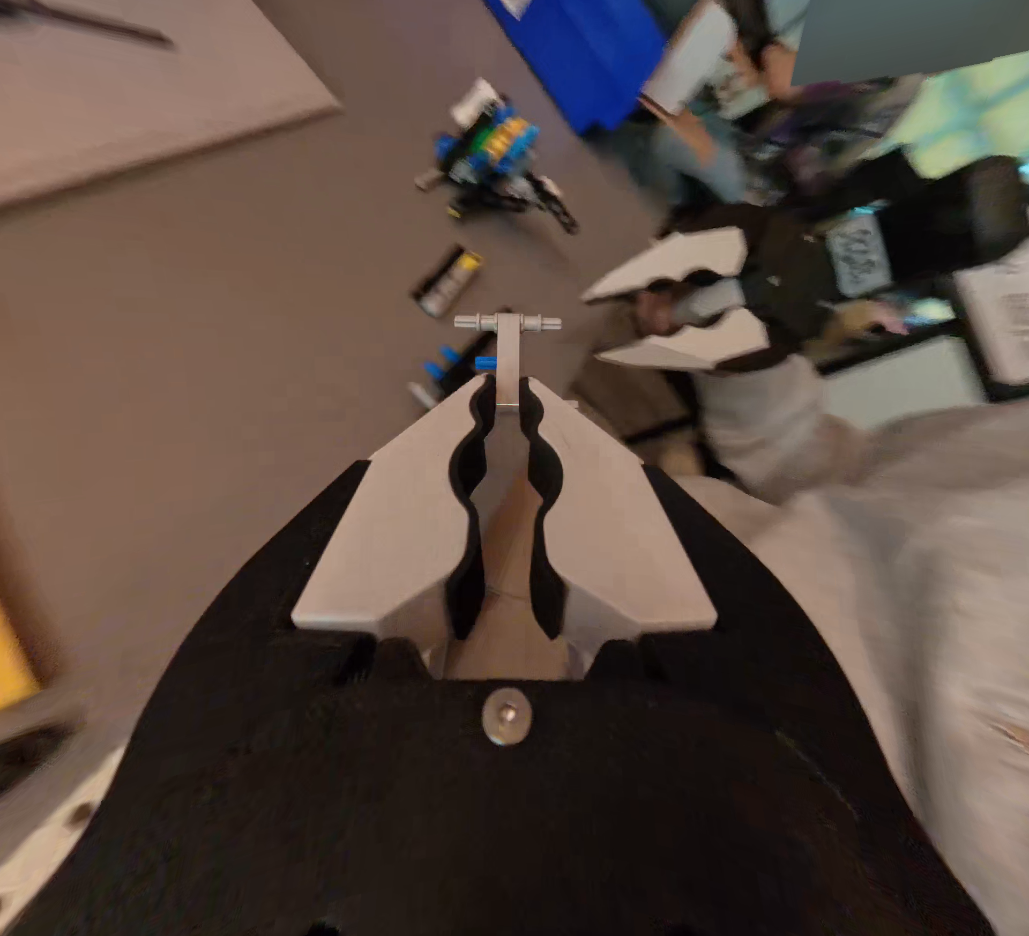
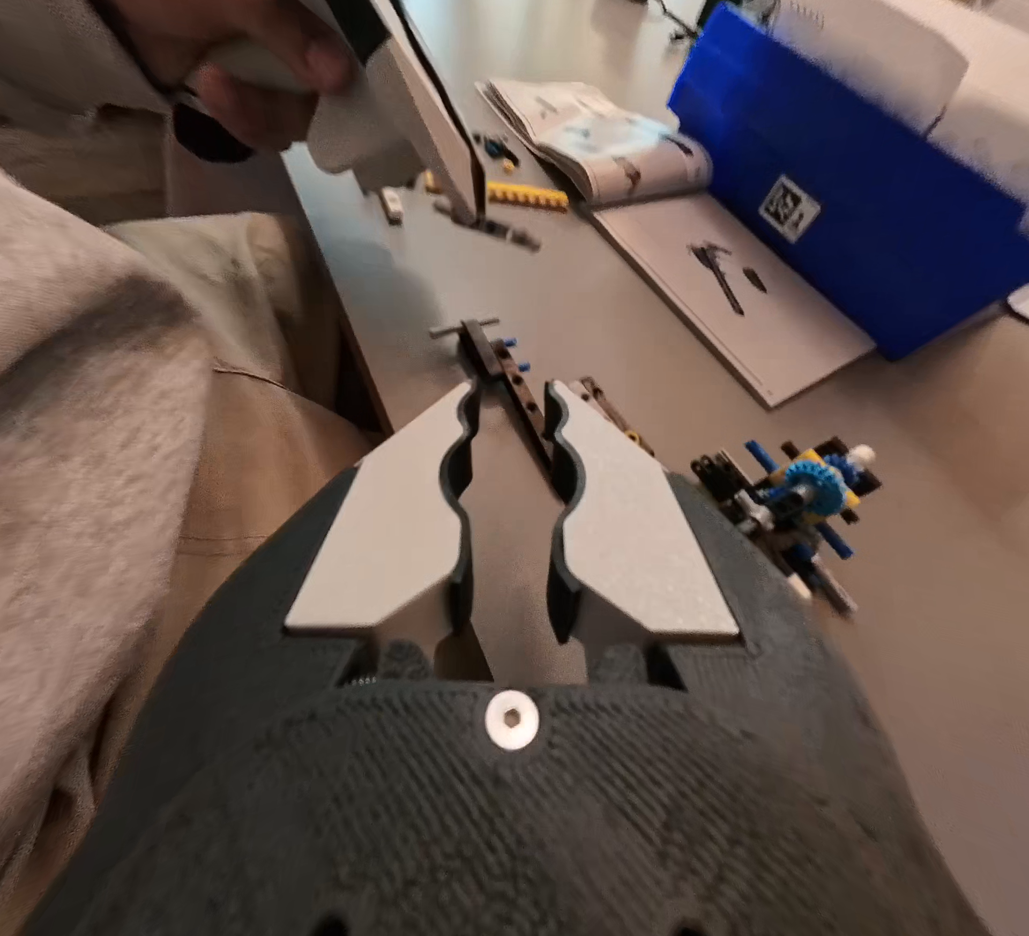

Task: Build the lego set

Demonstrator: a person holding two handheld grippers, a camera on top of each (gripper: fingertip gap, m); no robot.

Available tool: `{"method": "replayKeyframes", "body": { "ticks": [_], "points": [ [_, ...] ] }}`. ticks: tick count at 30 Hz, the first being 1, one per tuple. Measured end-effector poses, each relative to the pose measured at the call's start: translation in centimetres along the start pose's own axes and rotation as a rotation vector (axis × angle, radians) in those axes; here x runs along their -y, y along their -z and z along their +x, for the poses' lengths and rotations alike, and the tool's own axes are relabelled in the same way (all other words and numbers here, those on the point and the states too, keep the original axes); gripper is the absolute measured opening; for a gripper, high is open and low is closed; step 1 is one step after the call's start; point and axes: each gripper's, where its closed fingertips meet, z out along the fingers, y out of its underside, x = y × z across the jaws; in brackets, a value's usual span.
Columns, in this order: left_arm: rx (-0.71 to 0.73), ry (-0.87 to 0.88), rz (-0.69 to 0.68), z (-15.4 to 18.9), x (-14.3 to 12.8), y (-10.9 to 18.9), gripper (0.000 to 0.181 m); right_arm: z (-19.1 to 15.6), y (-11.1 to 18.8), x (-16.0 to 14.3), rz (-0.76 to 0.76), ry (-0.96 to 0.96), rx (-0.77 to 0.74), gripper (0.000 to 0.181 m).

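My left gripper (image 1: 506, 380) is shut on a grey beam (image 1: 508, 352) with a grey axle across its far end and a blue pin on its side, held above the table. It also shows in the right wrist view (image 2: 473, 210), tips low over loose parts. My right gripper (image 2: 512, 388) is open. A black beam (image 2: 504, 369) with blue pins and a grey cross axle lies between and beyond its fingertips, close to the right finger. I cannot tell if they touch. The right gripper (image 1: 589, 324) shows open in the left wrist view. The partly built model (image 2: 790, 497) stands to the right.
A blue bin (image 2: 835, 174) stands at the back, with an open instruction booklet (image 2: 601, 140) and a flat sheet (image 2: 724, 296) before it. A yellow beam (image 2: 526, 196) and small loose parts lie near the left gripper. The person's sleeve and lap fill the left side. Tip to tip, the grippers are about 8 centimetres apart.
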Motion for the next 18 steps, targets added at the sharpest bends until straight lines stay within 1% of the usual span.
{"method": "replayKeyframes", "body": {
  "ticks": [1, 3, 5, 8, 12, 16, 18],
  "points": [
    [-0.083, 0.038, -0.036, 1.1, -0.6, 0.0, 0.004, -0.3, 0.3, 0.7, 0.039, 0.005, 0.019, 0.024],
    [-0.212, 0.105, -0.065, 2.9, -1.2, 0.2, 0.004, -1.2, 1.0, 2.3, 0.131, 0.002, 0.083, 0.036],
    [-0.307, 0.155, -0.1, 4.1, -1.9, 0.6, 0.004, -2.2, 1.6, 3.4, 0.186, -0.016, 0.158, 0.041],
    [-0.481, 0.191, -0.182, 6.6, -3.3, 1.4, 0.004, -4.3, 1.8, 4.3, 0.206, -0.004, 0.261, 0.041],
    [-0.658, 0.194, -0.172, 8.8, -3.6, 2.4, 0.004, -7.3, 1.7, 5.4, 0.234, -0.01, 0.407, 0.037],
    [-0.788, 0.207, -0.178, 10.4, -4.2, 3.2, 0.004, -7.7, 2.7, 7.6, 0.335, 0.041, 0.393, 0.027],
    [-0.848, 0.22, -0.18, 11.1, -4.4, 3.6, 0.004, -8.0, 3.2, 8.2, 0.351, 0.053, 0.42, 0.025]
  ]
}}
